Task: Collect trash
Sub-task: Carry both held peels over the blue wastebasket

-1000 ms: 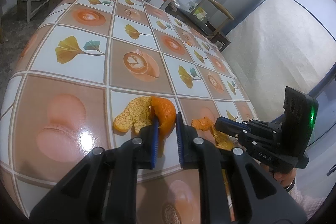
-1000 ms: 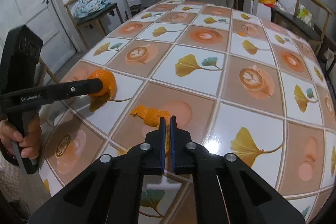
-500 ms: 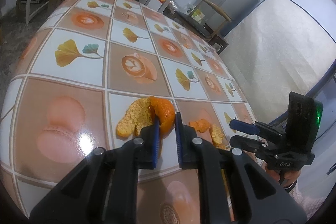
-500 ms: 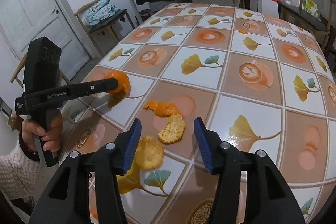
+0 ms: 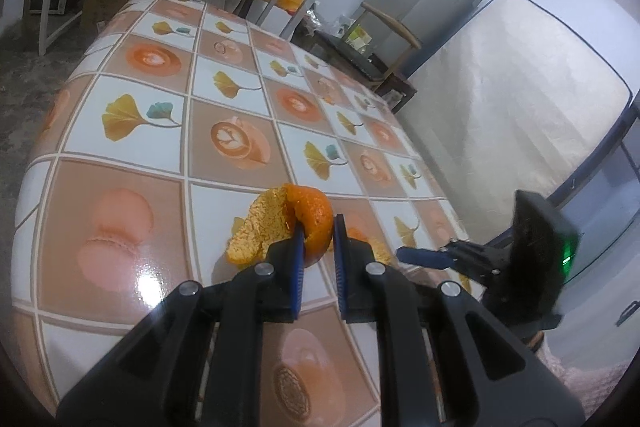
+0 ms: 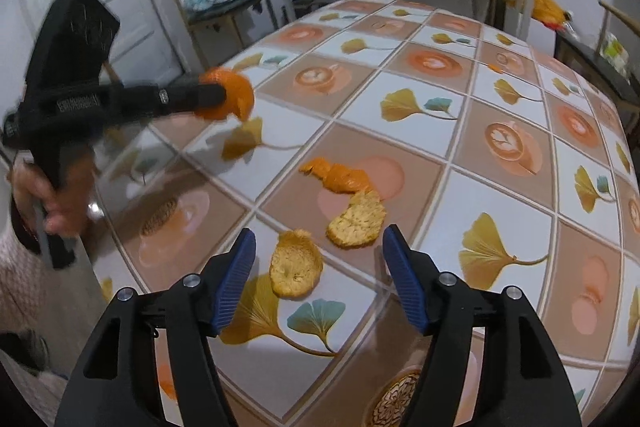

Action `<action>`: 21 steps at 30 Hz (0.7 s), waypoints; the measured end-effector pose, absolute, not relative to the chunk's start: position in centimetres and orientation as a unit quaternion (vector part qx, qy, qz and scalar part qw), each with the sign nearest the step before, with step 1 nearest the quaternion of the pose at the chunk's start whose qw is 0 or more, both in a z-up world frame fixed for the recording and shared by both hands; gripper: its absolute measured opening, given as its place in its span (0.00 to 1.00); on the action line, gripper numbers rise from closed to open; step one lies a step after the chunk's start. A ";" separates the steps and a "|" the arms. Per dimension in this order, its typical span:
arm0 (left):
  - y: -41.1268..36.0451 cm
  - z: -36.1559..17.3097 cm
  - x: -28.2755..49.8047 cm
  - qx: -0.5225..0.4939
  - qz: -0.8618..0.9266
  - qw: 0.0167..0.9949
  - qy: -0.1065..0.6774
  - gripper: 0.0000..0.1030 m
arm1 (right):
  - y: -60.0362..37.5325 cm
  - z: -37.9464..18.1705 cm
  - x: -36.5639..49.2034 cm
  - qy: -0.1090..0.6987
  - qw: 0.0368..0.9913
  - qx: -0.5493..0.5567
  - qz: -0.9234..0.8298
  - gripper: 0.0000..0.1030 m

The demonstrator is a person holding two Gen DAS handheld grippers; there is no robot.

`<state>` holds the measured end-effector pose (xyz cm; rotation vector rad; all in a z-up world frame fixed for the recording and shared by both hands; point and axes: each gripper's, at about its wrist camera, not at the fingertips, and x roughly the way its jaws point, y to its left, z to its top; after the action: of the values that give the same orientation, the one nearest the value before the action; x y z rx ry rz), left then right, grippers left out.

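**Left jaws on peel, right jaws spread over scraps**

My left gripper (image 5: 318,241) has its jaws drawn narrow on a curled piece of orange peel (image 5: 296,223), blue pads pinching the orange end while the pale pithy side fans out to the left. From the right wrist view I see that same peel (image 6: 228,95) carried just above the desk (image 6: 500,227), not resting on it, with a hand (image 6: 48,199) wrapped round the left handle.

My right gripper (image 6: 316,275) has just been opening its jaws; they stand wide now and grip nothing. Three loose peel scraps lie on the desk ahead of them: a pith-up scrap (image 6: 296,263) between the pads near the left one, a second pith-up scrap (image 6: 358,219) just beyond, and an orange strip (image 6: 340,177) touching it on the far side.
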<state>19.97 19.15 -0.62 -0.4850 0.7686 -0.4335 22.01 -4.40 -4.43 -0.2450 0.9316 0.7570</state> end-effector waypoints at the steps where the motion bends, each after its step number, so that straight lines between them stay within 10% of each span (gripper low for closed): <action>1: 19.1 -0.5 19.9 -0.233 -0.208 0.876 0.367 0.11 | -4.4 -4.5 22.0 0.436 0.819 -0.120 0.353 0.63; 15: 19.1 -1.5 20.1 -0.246 -0.211 0.869 0.374 0.11 | -4.2 -4.9 23.0 0.434 0.829 -0.128 0.328 0.28; 21: 18.5 -0.7 19.9 -0.243 -0.219 0.869 0.371 0.11 | -5.3 -4.1 22.9 0.431 0.835 -0.090 0.331 0.29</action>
<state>19.85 18.47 -0.74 -0.5090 0.7757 -0.4578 22.88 -5.27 -4.14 -0.1901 0.9124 0.7009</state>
